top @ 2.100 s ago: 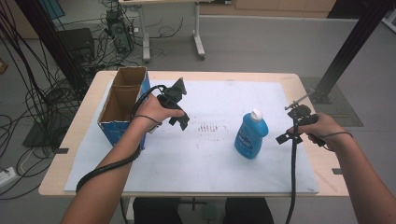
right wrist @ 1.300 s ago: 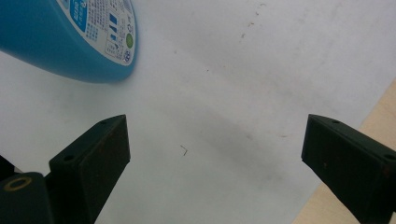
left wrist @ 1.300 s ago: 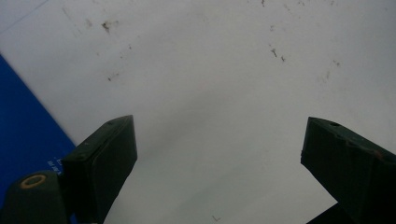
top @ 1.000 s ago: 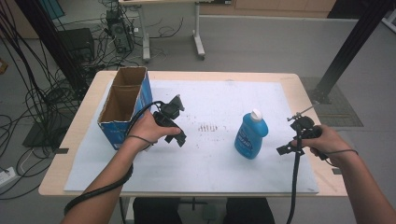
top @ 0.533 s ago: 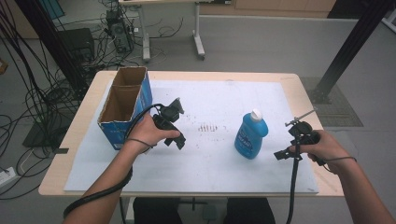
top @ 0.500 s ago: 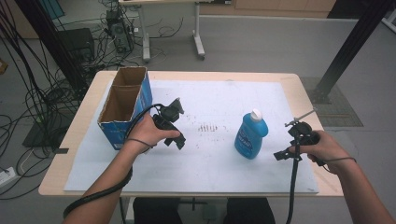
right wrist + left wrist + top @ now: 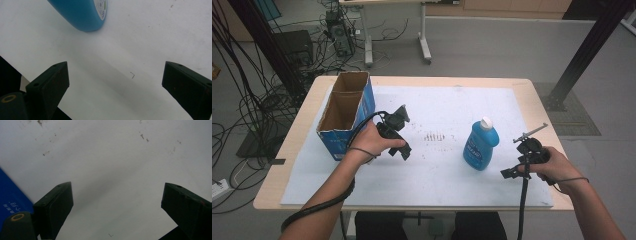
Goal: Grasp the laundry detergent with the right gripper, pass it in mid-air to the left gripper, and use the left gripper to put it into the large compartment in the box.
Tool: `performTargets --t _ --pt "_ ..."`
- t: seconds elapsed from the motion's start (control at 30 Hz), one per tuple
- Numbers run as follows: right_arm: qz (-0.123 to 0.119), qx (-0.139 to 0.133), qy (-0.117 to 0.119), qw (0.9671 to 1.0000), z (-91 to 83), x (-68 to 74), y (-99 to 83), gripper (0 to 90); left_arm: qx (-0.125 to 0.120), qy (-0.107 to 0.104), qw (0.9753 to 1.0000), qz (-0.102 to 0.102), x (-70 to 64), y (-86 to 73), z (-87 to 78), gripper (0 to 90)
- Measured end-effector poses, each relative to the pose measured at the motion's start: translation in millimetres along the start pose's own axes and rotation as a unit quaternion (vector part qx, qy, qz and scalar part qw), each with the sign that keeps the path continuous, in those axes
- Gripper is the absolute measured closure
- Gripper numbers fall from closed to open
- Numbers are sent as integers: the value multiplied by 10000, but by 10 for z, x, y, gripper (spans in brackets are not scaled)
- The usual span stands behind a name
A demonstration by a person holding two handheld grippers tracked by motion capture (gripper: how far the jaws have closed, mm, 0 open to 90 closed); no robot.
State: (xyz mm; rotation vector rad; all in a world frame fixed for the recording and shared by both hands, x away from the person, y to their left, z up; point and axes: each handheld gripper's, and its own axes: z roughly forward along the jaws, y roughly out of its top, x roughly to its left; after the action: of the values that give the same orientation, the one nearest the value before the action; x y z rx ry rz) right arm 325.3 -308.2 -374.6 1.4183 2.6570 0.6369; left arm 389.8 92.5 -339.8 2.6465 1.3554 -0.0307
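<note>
A blue bottle point(image 7: 480, 144) with a white cap stands upright on the white sheet point(image 7: 437, 165), right of the middle. Its rounded blue base point(image 7: 82, 13) appears at the top of the right gripper view. My right gripper point(image 7: 511, 173) hovers low over the sheet just right of the bottle, jaws wide open and holding nothing point(image 7: 115, 82). My left gripper point(image 7: 404, 151) is held near the sheet beside the blue cardboard box point(image 7: 344, 115), also open with nothing between its jaws point(image 7: 116, 205). A corner of the box point(image 7: 11, 192) shows at the left of the left gripper view.
The open-topped cardboard box stands at the table's left side. Faint dark marks point(image 7: 434, 136) dot the middle of the sheet. The wooden table edge point(image 7: 562, 150) runs along the right. Cables and equipment lie on the floor at the left point(image 7: 242, 100).
Both hands have drawn back toward the near edge and lowered. The right gripper slid down beside the bottle. The bottle and box have not moved.
</note>
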Motion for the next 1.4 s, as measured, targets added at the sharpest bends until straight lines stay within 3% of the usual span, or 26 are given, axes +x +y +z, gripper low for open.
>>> performTargets --t 0.4,0.9,1.4 --pt "-15 -95 107 9999 105 88 -36 72 -31 -108 9999 -50 2 6 0 109" --pt "-78 -417 299 9987 251 198 -66 70 -31 -154 9999 -55 0 10 -3 106" --pt "-117 -616 251 9977 326 233 -84 68 -17 -120 9999 -33 -15 7 -26 106"
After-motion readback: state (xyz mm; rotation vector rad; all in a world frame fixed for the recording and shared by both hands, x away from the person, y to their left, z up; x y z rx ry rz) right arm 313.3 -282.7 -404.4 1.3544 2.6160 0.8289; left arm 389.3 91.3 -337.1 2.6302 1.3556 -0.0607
